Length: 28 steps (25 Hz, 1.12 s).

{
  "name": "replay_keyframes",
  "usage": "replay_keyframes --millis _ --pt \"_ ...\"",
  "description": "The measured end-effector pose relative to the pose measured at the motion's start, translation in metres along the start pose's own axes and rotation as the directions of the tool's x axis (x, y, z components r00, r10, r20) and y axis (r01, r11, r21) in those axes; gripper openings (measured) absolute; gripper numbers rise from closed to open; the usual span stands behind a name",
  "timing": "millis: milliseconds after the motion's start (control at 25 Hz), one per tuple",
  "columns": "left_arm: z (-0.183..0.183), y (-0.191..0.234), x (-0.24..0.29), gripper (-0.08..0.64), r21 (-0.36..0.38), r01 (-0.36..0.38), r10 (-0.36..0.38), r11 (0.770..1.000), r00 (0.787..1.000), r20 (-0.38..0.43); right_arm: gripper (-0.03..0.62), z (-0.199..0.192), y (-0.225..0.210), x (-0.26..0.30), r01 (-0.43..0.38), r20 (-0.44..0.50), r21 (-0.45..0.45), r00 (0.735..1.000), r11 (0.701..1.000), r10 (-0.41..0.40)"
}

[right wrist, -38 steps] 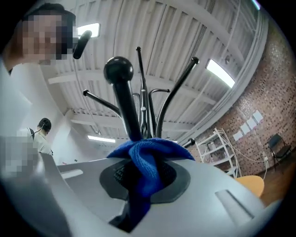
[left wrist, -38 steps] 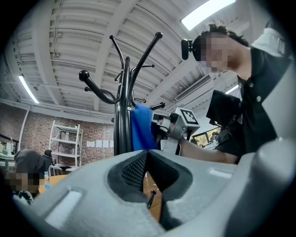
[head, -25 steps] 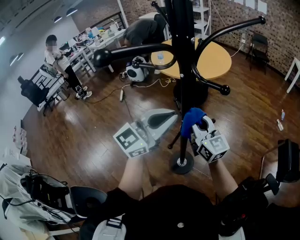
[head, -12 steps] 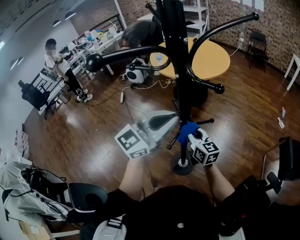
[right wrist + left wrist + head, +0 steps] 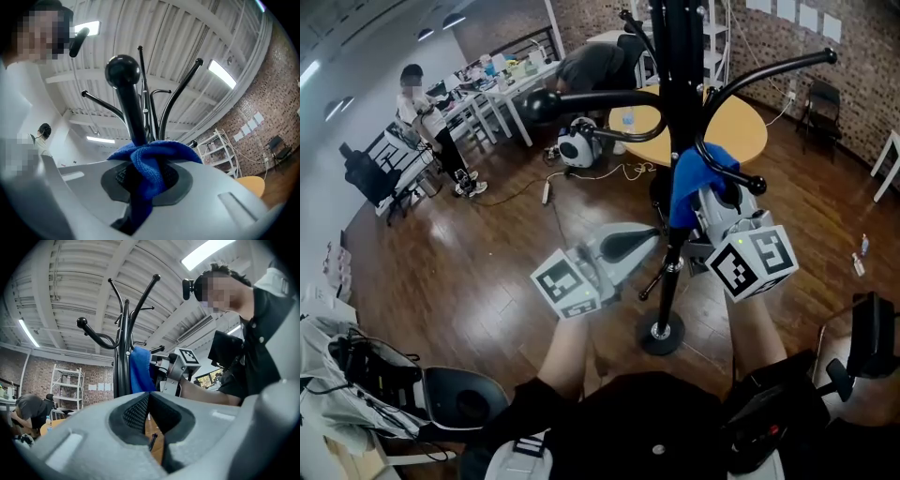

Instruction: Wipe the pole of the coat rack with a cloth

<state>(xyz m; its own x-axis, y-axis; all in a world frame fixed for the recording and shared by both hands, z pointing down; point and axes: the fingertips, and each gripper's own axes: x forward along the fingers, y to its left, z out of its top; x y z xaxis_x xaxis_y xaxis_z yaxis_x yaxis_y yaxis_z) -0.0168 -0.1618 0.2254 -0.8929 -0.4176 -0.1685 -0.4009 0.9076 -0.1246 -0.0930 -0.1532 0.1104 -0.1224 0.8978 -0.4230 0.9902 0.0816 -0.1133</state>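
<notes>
Our right gripper [image 5: 709,195] pinches blue cloth [image 5: 686,184] against coat rack pole [image 5: 680,84], just below hooks. Our left gripper [image 5: 645,238]: jaws pressed together, empty, beside pole.

A shared lab-cum-office loft — brick walls [image 5: 834,66], dark wooden floor [image 5: 469,272], ribbed ceiling with strip lights [image 5: 206,251]. White benches [image 5: 517,82] crowded with gear (a person [image 5: 417,94] sits at one), loose cables [image 5: 614,171] across the floor, open metal shelving [image 5: 65,385].
</notes>
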Motion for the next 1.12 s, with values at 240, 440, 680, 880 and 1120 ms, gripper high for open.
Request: replay_keyframes --millis 240,440,680,880,1120 --pt "0.006 0.011 -0.012 0.0 -0.004 -0.013 0.013 1.0 1.0 0.008 0.034 -0.069 -0.001 -0.024 0.014 -0.111 -0.009 0.994 1.0 -0.015" --pt "0.004 0.014 -0.007 0.0 -0.009 0.001 -0.001 1.0 1.0 -0.009 0.035 -0.215 -0.023 -0.091 0.107 -0.351 0.063 0.933 0.992 -0.079" --pt "-0.001 0.013 0.006 0.0 -0.013 0.027 -0.028 1.0 0.999 -0.025 0.035 -0.325 -0.038 -0.143 0.203 -0.561 0.11 0.821 0.973 -0.108" --pt "0.001 0.008 0.004 0.0 -0.008 0.036 -0.036 0.999 0.999 -0.027 0.032 -0.226 -0.024 -0.097 0.147 -0.38 0.112 0.92 0.983 -0.094" --pt "0.003 0.003 0.005 0.0 0.004 0.041 -0.041 0.999 0.999 -0.007 0.034 -0.045 0.003 -0.013 -0.011 -0.074 -0.026 0.997 1.0 0.009"
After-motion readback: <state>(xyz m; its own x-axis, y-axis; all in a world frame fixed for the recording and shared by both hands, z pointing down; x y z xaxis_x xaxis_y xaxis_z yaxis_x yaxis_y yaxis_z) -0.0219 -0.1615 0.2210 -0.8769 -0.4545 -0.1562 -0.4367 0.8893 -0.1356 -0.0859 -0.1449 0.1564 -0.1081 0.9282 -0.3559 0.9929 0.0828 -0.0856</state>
